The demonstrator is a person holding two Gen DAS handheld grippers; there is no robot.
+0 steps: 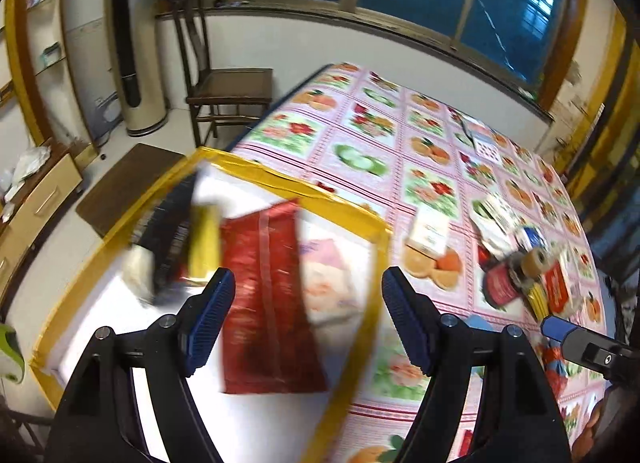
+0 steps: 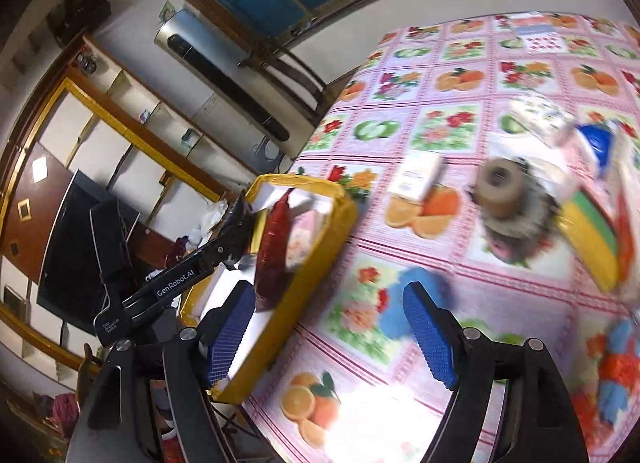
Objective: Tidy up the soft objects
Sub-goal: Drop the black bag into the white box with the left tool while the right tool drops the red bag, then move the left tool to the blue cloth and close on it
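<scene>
My left gripper [image 1: 307, 277] is open and holds nothing, hovering over a white box with a yellow taped rim [image 1: 362, 219]. Inside the box lie a red foil bag [image 1: 268, 295], a pink packet [image 1: 328, 279], a yellow piece [image 1: 204, 243] and a black item [image 1: 172, 231], all blurred. My right gripper [image 2: 330, 291] is open too, above the tablecloth beside the box rim [image 2: 320, 267]. A blue soft thing [image 2: 394, 309] lies on the cloth under its right finger. The red bag [image 2: 274, 247] shows in the box from this side.
On the fruit-print tablecloth [image 1: 360, 135] sit a small carton [image 2: 416, 177], a tape roll [image 2: 500, 187], a yellow-green sponge [image 2: 592, 239] and a red-and-blue soft thing [image 2: 616, 375]. A chair [image 1: 224, 87] stands beyond the table's far-left edge.
</scene>
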